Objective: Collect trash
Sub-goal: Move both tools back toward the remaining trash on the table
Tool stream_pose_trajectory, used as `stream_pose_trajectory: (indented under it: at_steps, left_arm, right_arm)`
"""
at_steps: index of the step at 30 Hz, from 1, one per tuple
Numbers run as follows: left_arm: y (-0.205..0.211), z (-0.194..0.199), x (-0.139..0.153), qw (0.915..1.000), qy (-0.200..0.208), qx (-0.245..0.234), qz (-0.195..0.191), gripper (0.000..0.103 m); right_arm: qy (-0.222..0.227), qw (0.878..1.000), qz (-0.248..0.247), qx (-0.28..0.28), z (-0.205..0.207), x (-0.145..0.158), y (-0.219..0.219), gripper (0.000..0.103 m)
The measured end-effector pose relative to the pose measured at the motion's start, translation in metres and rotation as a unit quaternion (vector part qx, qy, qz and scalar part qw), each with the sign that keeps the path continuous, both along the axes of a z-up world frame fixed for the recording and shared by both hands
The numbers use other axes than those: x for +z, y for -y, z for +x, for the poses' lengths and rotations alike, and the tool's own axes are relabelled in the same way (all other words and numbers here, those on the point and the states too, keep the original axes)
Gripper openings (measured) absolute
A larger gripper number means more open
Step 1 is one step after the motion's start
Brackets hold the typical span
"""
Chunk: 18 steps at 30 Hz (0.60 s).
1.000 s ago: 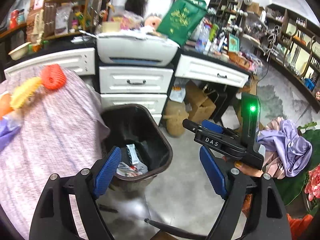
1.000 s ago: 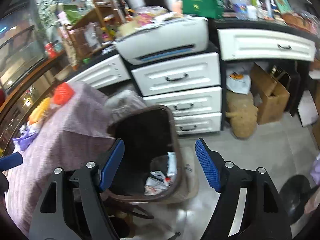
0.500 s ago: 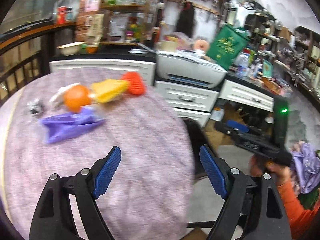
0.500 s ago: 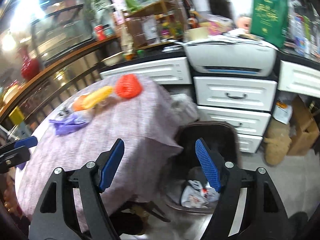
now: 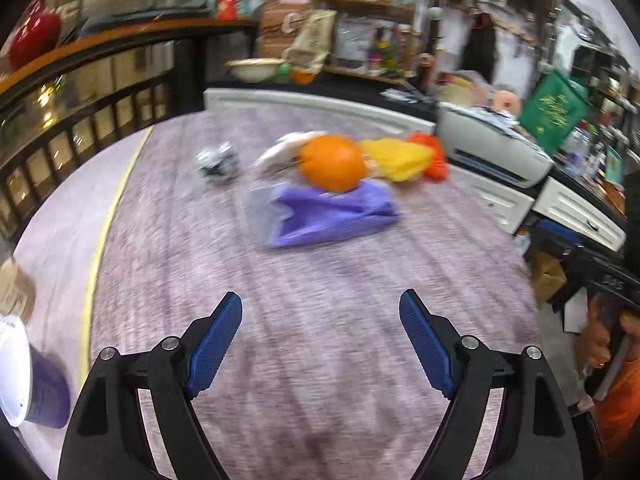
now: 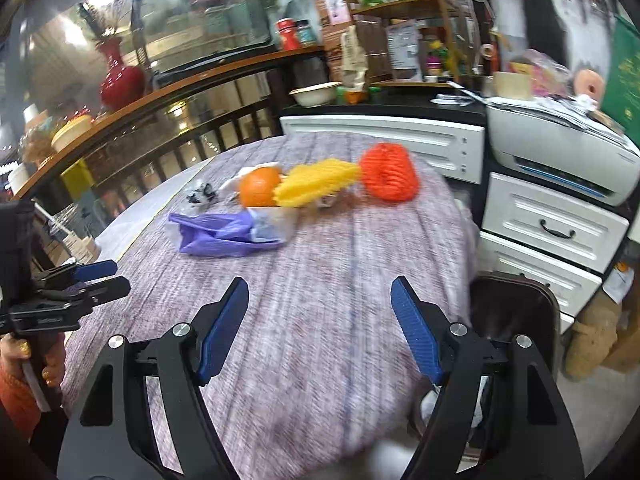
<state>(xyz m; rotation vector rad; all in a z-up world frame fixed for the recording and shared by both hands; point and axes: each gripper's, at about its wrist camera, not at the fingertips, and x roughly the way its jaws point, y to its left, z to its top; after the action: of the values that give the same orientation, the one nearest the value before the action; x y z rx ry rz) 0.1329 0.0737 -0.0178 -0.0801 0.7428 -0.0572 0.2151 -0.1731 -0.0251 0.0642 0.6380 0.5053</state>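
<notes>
Purple bag on table, orange touching.

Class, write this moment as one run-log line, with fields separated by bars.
left gripper: open, empty | right gripper: open, empty | purple bag, orange: on table | bin: beside table

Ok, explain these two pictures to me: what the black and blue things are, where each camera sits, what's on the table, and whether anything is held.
No robot here: a person holds a pair of tongs in each hand, and a camera on each looks forward between its blue pads. The left view shows the left tongs; the right view shows the right tongs. Both are open and hold nothing. On the table, under a purple-grey cloth, lie an orange, a yellow net sleeve, a red net sleeve, a purple bag and a small crumpled wrapper. A dark bin stands beside the table.
</notes>
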Motion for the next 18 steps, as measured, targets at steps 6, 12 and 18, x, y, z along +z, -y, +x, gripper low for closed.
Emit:
stream_pose_trajectory:
  at_steps: [6,12,18]
  left_arm:
    - [-0.032,0.016,-0.010,0.9991,-0.027,0.033,0.004,0.080]
    - [-0.024,0.036,-0.006,0.9994,-0.020,0.012,0.026,0.081]
    - [0.000,0.065,-0.003,0.9950,-0.012,-0.030,0.095,0.081]
  right_arm:
    - [-0.013,0.999,-0.009,0.029,0.017,0.000,-0.027,0.073]
    - [-0.015,0.999,-0.020,0.044,0.035,0.003,-0.047,0.073]
    - [-0.031,0.999,-0.007,0.040,0.058,0.008,-0.046,0.073]
